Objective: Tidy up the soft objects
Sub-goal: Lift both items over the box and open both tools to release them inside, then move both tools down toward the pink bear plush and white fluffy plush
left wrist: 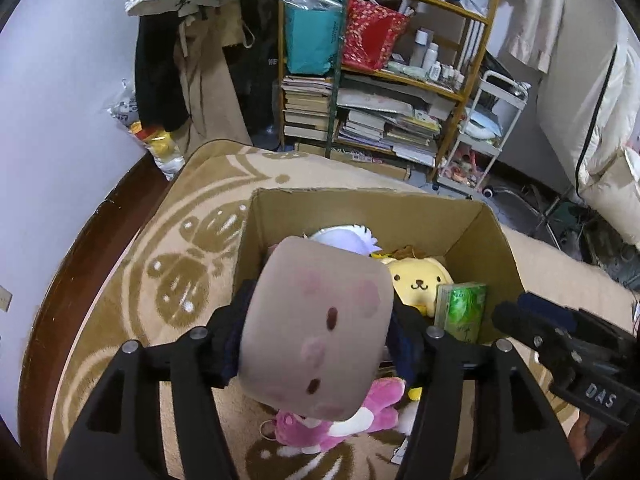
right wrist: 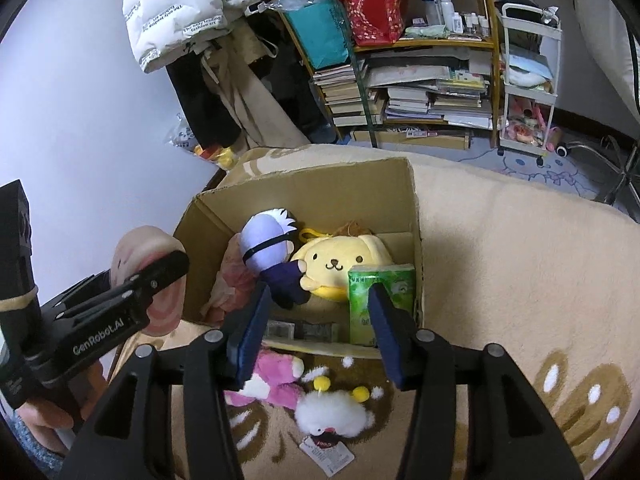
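A beige plush cushion (left wrist: 316,332) with pink cheeks sits between the fingers of my left gripper (left wrist: 320,308), whose pads touch its sides; it hangs over the near left corner of the cardboard box (left wrist: 360,196). Inside the box (right wrist: 304,172) lie a yellow dog plush (right wrist: 340,260), a lavender-headed doll (right wrist: 266,240) and an upright green tissue pack (right wrist: 360,312). My right gripper (right wrist: 320,296) stands open above the box's near wall, nothing between its blue pads. A pink plush (right wrist: 276,376) and a white fluffy toy (right wrist: 332,412) lie on the rug in front of the box.
The box stands on a beige patterned rug (right wrist: 520,260). Behind it are a wooden shelf (left wrist: 400,92) stacked with books and bags, a white trolley (right wrist: 528,80), and coats (left wrist: 160,60) hanging on the wall. A hand (right wrist: 44,412) holds the left gripper at the lower left.
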Demonstrator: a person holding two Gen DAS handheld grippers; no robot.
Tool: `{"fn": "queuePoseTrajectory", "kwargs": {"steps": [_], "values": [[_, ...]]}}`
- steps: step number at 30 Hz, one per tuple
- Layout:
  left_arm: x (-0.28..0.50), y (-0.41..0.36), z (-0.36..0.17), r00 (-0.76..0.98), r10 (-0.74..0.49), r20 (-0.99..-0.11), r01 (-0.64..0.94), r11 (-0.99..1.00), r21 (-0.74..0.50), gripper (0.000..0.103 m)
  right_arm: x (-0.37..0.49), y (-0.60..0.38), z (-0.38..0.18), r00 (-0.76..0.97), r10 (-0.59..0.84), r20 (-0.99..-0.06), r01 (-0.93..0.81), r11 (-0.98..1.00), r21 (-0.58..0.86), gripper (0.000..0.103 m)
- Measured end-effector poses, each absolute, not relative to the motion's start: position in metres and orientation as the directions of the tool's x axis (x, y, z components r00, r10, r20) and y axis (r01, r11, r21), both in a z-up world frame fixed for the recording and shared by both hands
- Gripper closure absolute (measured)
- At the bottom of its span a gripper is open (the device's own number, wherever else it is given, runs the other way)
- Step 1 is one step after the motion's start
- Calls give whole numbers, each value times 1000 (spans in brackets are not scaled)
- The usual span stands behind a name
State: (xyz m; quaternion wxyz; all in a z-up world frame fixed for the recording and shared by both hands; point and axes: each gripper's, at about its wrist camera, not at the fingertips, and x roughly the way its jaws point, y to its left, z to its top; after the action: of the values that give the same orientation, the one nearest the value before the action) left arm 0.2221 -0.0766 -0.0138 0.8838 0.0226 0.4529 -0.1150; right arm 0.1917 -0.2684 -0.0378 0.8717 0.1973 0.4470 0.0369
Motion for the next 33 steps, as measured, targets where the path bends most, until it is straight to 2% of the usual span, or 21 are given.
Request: {"fn": "queuePoseTrajectory", "kwargs": {"steps": [2, 5, 7, 9, 13, 18, 21, 24, 33], "values": [[221, -74, -10, 570, -191, -799, 218, 973, -77, 31, 188, -268, -36, 600, 245, -762, 118, 915, 386, 36], [219, -72, -5, 575, -196, -794, 213, 973, -86, 29, 182, -268, -31, 606, 245, -757, 119, 913, 391, 34], [218, -69, -1, 572, -197, -796, 205, 974, -94, 26, 178, -267, -28, 608, 241, -756, 124, 912, 390, 22], [213, -65, 3, 574, -202, -794, 202, 974, -102, 18, 173, -265, -23, 620, 236, -749, 121, 914, 388, 17], [199, -56, 10, 575, -204, -792, 208, 973, -99, 16, 166, -259, -14, 631, 210, -747, 117, 926, 359, 1], [179, -47, 12, 569, -213, -794, 213, 971, -109, 10, 155, -254, -12, 618, 203, -759, 103, 937, 334, 0], [168, -46, 8, 561, -194, -805, 221, 972, -80, 9, 147, -250, -15, 611, 194, -768, 95, 945, 314, 0], [161, -47, 2, 555, -182, -812, 231, 971, -60, 4, 141, -245, -20, 601, 188, -777, 82, 952, 295, 0], [157, -42, -34, 490, -166, -856, 224, 973, -60, 4, 134, -237, -48, 556, 191, -809, 77, 957, 279, 0]]}}
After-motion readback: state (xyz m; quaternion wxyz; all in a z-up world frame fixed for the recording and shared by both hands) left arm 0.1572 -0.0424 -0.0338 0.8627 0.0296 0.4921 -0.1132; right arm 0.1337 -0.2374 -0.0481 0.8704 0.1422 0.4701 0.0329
